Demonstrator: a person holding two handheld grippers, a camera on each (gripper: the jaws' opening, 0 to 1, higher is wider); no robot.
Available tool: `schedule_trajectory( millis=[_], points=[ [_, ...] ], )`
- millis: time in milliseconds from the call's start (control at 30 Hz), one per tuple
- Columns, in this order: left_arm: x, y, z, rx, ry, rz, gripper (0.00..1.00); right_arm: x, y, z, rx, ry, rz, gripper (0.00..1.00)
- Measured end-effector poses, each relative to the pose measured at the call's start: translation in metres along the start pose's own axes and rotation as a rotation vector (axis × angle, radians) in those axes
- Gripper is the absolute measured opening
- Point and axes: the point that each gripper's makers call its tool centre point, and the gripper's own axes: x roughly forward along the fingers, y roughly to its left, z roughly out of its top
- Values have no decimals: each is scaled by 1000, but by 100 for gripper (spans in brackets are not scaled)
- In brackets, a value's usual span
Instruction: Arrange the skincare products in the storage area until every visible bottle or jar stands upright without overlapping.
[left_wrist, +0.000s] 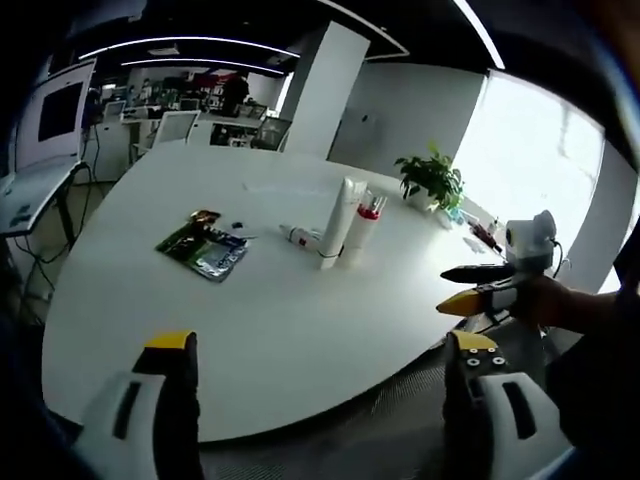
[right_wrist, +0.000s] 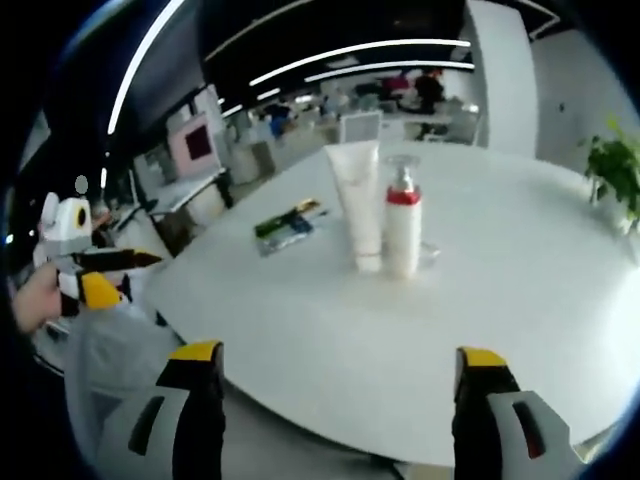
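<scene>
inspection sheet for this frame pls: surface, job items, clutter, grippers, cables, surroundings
Surface: white round table, mostly bare.
Job's things: white tube and white pump bottle with red collar standing upright side by side, whether they touch is unclear; small white tube lying flat just beyond them in the left gripper view.
Clutter: green sachets lying flat; small items by the potted plant, too small to name.
Grippers: left gripper open, empty; right gripper open, empty; both short of the table edge.
Cables: dark cables hanging under a side desk.
Surroundings: open office, white pillar, bright window, office chair.
</scene>
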Motion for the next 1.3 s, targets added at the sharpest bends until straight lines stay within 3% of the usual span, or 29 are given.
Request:
schedule_trajectory(
  millis=[167,333,567,667,767,1067,1300],
  points=[
    [1,8,1,75,8,40,96,1,4,-3,8,11,1,98],
    [0,19,-5,4,-14,59,93,0,7,-4,9,8,0,94],
    [4,15,-2,17,-2,34,94,3,2,6,25,-1,19,90],
    [10,17,-10,6,34,25,93,6,-17,5,-14,14,-18,87],
    [14,18,-10,-3,31,15,93,9,-38,7,-33,20,-46,83],
    [36,22,-16,-40,71,-2,93,34,-97,28,-121,26,-101,68],
    [50,25,-16,-32,103,-10,92,57,-118,42,-171,36,-96,64]
  ],
)
